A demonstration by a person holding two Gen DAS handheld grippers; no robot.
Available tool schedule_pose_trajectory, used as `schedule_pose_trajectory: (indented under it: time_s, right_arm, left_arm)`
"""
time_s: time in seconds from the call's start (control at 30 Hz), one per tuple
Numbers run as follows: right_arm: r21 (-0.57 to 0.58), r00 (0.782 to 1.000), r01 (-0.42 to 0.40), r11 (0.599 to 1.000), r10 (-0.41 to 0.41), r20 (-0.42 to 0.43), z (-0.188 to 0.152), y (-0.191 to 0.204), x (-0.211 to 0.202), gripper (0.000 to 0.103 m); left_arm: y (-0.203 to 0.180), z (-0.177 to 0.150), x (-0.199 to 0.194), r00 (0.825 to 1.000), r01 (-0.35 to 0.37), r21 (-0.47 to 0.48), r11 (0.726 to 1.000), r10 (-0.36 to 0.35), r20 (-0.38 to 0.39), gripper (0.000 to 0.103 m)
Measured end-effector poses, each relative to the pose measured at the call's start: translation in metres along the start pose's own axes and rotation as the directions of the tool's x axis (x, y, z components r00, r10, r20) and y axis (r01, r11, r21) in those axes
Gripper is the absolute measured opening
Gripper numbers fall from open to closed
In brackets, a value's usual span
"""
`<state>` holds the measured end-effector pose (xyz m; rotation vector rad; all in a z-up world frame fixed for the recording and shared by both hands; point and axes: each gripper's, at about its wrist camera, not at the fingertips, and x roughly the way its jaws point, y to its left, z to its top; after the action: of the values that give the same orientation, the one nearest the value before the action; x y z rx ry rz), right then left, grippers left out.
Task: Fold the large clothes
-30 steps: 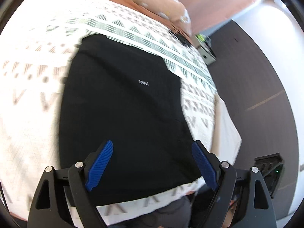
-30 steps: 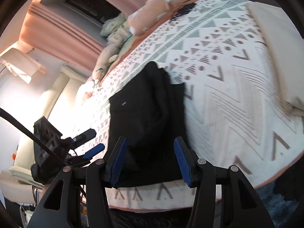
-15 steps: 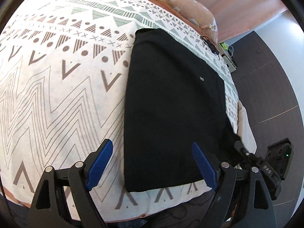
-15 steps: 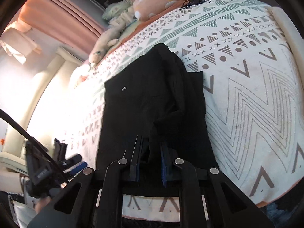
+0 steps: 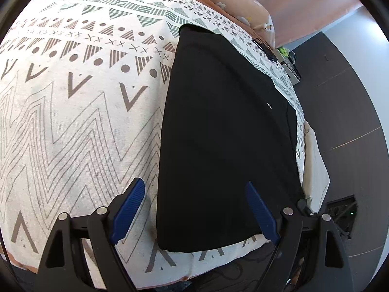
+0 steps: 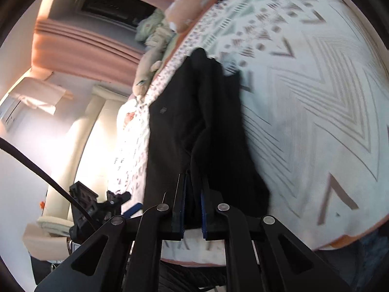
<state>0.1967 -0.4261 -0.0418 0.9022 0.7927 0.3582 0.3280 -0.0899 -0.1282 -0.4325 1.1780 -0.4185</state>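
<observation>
A black garment (image 5: 226, 133) lies lengthwise on the patterned bedspread (image 5: 73, 121), its near edge close to the foot of the bed. My left gripper (image 5: 197, 206) hangs open above the garment's near left corner, the left blue pad over bare bedspread, the right pad over black cloth. In the right wrist view the same black garment (image 6: 184, 121) has a raised fold along its right side. My right gripper (image 6: 192, 194) is shut on that bunched fold near the garment's near edge, lifting it off the bedspread (image 6: 304, 121).
Peach pillows (image 5: 243, 7) and plush toys (image 6: 155, 34) sit at the head of the bed. A dark floor (image 5: 345, 112) lies to the right, pink curtains (image 6: 80, 46) and a cream chair (image 6: 73, 170) to the left. The other gripper's body (image 6: 92, 209) shows at lower left.
My right gripper went from open to shut on the garment's right fold and tilted, pulling the cloth up. The left gripper shifted left, from over the garment's middle to its left edge, still open.
</observation>
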Motion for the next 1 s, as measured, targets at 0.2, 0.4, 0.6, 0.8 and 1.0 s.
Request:
schedule_pose_trajectory:
  time_s: [0.2,0.4,0.6,0.8,1.0]
  right_arm:
    - [0.052,0.997,0.076,0.996,-0.075,-0.031,-0.013,-0.033,0.005,0.005]
    - [-0.082,0.983,0.174,0.981,-0.178,-0.048,0.001,0.005,0.000,0.015]
    - [-0.144,0.974,0.224,0.964,-0.227,-0.001,0.025,0.027,-0.005,0.066]
    - [-0.158,0.975,0.211,0.965,-0.220,-0.041,0.055,0.031,0.019,0.066]
    - [-0.149,0.971,0.187,0.971,-0.206,-0.121,0.088,0.024,0.066,0.066]
  left_arm:
    - [0.002,0.002,0.015,1.000,-0.003,-0.001,1.000,0.003,-0.017,0.085]
    - [0.000,0.008,0.021,1.000,0.007,0.000,1.000,-0.007,-0.006,0.084]
    - [0.000,0.018,0.023,1.000,0.010,0.002,1.000,-0.010,0.017,0.084]
    - [0.010,0.039,0.030,1.000,0.019,-0.013,1.000,-0.019,0.022,0.072]
    - [0.018,0.061,0.043,0.999,0.043,-0.021,0.999,-0.042,0.023,0.061]
